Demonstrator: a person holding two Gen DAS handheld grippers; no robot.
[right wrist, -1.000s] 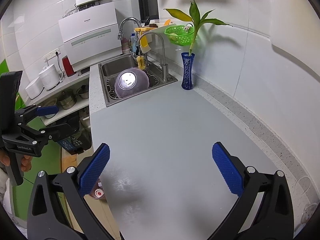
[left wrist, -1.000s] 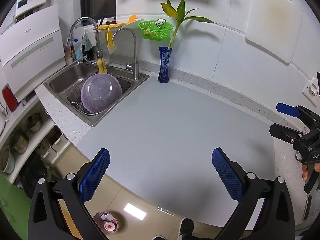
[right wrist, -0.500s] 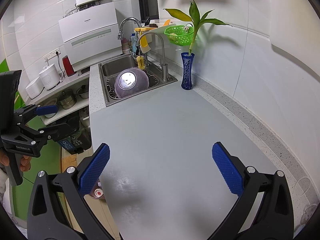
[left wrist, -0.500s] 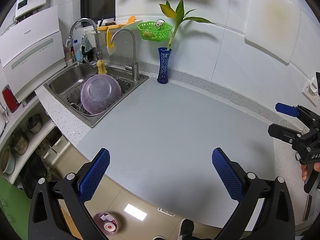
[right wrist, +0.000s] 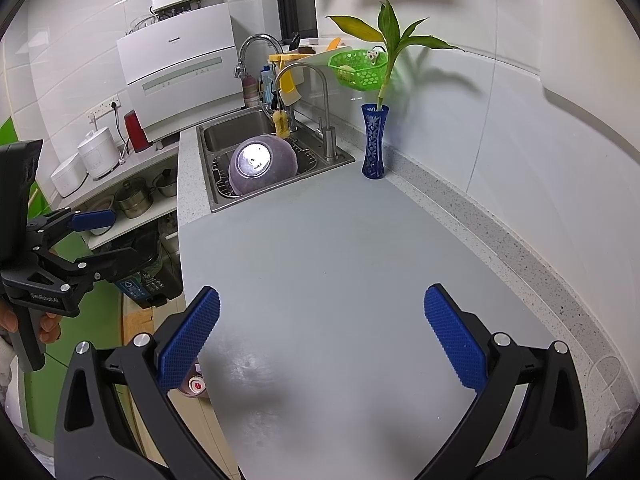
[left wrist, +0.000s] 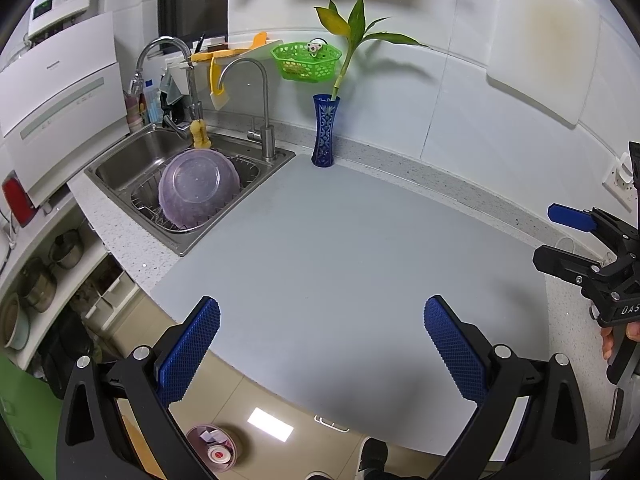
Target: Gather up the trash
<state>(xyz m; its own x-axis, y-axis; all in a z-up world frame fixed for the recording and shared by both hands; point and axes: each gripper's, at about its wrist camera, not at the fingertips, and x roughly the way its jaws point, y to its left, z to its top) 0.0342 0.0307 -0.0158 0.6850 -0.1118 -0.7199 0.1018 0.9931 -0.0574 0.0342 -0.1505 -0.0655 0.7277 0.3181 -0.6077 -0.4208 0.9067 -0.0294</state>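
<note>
Both claws are held low over the near edge of the grey worktop, each spread wide with nothing between its blue pads. The left claw sits over the worktop's front edge, with the floor visible beneath it. The right claw is further in over the worktop. In the right wrist view the left claw appears at the far left, gripped by a hand around its handle, and its black body carries small white lettering that seems to read "GenRobot.AI". In the left wrist view the right claw shows at the far right edge, a fingertip on its handle, with the letters "DAS" on its body.

On the floor below the worktop's edge stands a small bin with a clear liner, holding scraps of paper and a round white-and-red item; this is the only rubbish in sight.

Beyond lies the sink, where an upturned purple bowl rests on a wire rack. A blue vase with a green stalk stands on the worktop just beside the sink's corner. Farther left is a white appliance marked "Panasonic".
</note>
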